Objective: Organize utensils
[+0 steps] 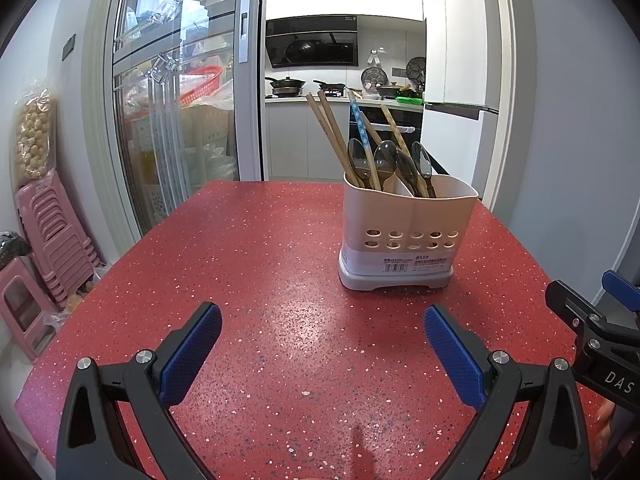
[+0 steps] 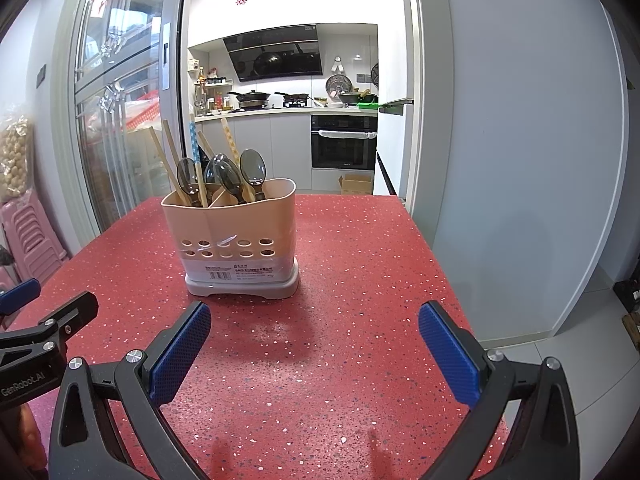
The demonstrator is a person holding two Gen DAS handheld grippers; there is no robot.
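Left wrist view: a beige utensil holder [image 1: 408,232] stands upright on a red speckled table [image 1: 248,264], right of centre and well ahead of the left gripper [image 1: 322,354], whose blue-padded fingers [image 1: 192,354] are spread wide with nothing between them. Wooden chopsticks [image 1: 328,132] rise from the holder's left compartment, long axes near vertical and leaning up and to the left; one blue-patterned stick [image 1: 357,120] stands among them. Dark spoons [image 1: 385,160] sit bowl-up, handles down inside the holder. A barcode label [image 1: 396,267] on the grey base carries small print too fine to read. At the right edge, part of the right gripper [image 1: 592,332] shows the letters "DAS". Pink stools [image 1: 52,232] are stacked by the wall at left.

Right wrist view: the utensil holder [image 2: 230,236] stands left of centre on the table [image 2: 360,248], ahead of the right gripper [image 2: 314,350], its fingers [image 2: 450,354] likewise set far apart and empty. The chopsticks [image 2: 170,156] again lean up and left; the spoons [image 2: 252,168] stand bowl-up across both compartments. The base label [image 2: 236,273] shows a barcode, its text illegible. The left gripper [image 2: 44,340] intrudes at the left edge, marked "GenRobot.AI". Beyond the table, a black oven [image 2: 344,142] sits under the kitchen counter.
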